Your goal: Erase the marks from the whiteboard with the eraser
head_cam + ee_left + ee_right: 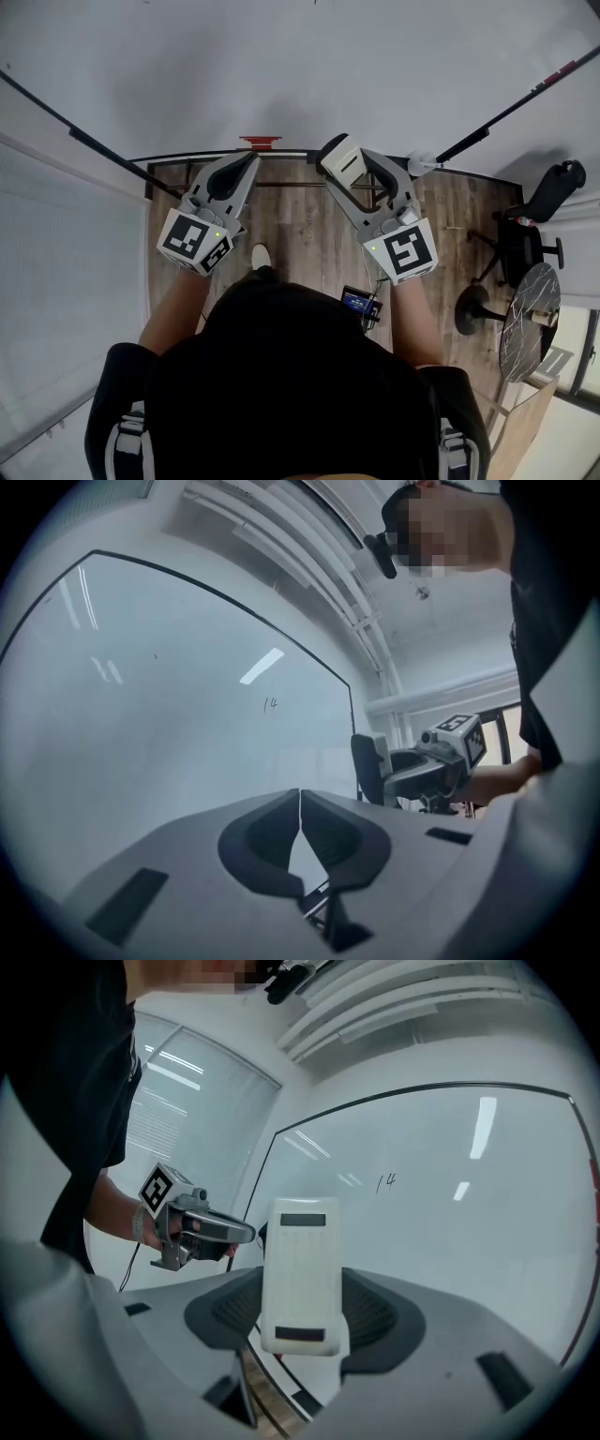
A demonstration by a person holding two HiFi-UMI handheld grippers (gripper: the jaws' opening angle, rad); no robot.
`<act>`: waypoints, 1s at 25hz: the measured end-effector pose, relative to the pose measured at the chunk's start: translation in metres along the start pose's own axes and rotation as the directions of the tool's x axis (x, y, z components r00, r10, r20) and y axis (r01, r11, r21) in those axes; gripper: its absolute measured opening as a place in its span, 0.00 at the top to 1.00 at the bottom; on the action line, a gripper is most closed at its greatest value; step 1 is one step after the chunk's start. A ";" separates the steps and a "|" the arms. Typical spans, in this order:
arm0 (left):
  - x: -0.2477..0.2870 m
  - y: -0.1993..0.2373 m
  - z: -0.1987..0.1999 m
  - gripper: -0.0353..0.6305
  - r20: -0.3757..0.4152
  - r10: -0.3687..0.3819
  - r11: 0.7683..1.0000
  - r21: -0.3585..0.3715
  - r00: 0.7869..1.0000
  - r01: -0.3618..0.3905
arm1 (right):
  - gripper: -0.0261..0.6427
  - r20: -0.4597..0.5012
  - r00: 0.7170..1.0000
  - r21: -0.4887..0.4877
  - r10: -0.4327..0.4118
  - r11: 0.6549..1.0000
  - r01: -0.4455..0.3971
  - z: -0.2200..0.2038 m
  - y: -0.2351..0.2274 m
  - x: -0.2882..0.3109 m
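The whiteboard fills the space ahead of me. A small handwritten mark "14" shows on it, and it appears again as the mark in the right gripper view. My right gripper is shut on a white eraser, held upright a short way off the board. In the head view the eraser sticks out of the right gripper. My left gripper is shut on nothing, with its jaws touching. It hangs to the left of the right one as the left gripper.
A red object lies on the ledge at the board's lower edge. A black office chair and a round table stand on the wooden floor to my right. A window with blinds is to the left.
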State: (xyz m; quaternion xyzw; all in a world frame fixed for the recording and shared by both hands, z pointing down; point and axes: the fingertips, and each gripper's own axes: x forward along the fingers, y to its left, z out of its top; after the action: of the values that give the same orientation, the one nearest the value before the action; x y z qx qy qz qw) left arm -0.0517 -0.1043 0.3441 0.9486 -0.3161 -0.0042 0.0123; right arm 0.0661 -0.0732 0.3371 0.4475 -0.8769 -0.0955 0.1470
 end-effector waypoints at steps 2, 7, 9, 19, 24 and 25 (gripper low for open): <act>0.011 0.019 0.007 0.94 0.005 -0.022 1.000 0.003 1.000 0.022 | 0.58 0.000 0.999 -0.030 -0.041 0.999 0.041 0.016 -0.019 0.019; 0.040 0.063 0.020 0.94 0.021 -0.085 0.996 0.021 0.996 0.084 | 0.58 0.006 0.984 -0.126 -0.177 0.976 0.177 0.060 -0.080 0.062; 0.051 0.078 0.020 0.94 0.025 -0.105 0.994 0.029 0.994 0.104 | 0.58 0.011 0.972 -0.171 -0.234 0.958 0.232 0.075 -0.101 0.077; 0.085 0.106 0.016 0.94 0.037 -0.139 0.990 -0.003 0.990 0.139 | 0.58 0.103 0.906 -0.372 -0.410 0.829 0.418 0.159 -0.189 0.112; 0.089 0.108 0.018 0.94 0.048 -0.073 0.997 -0.015 0.996 0.074 | 0.58 0.062 0.886 -0.499 -0.459 0.755 0.426 0.167 -0.200 0.126; 0.090 0.108 0.017 0.94 0.048 -0.062 0.998 -0.017 0.997 0.063 | 0.58 0.057 0.881 -0.509 -0.469 0.746 0.430 0.166 -0.201 0.128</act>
State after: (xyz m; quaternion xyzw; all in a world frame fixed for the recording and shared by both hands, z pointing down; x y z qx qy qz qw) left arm -0.0450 -0.2447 0.3295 0.9575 -0.2864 -0.0300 0.0133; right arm 0.0901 -0.2881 0.1435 0.5938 -0.6804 -0.3382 0.2647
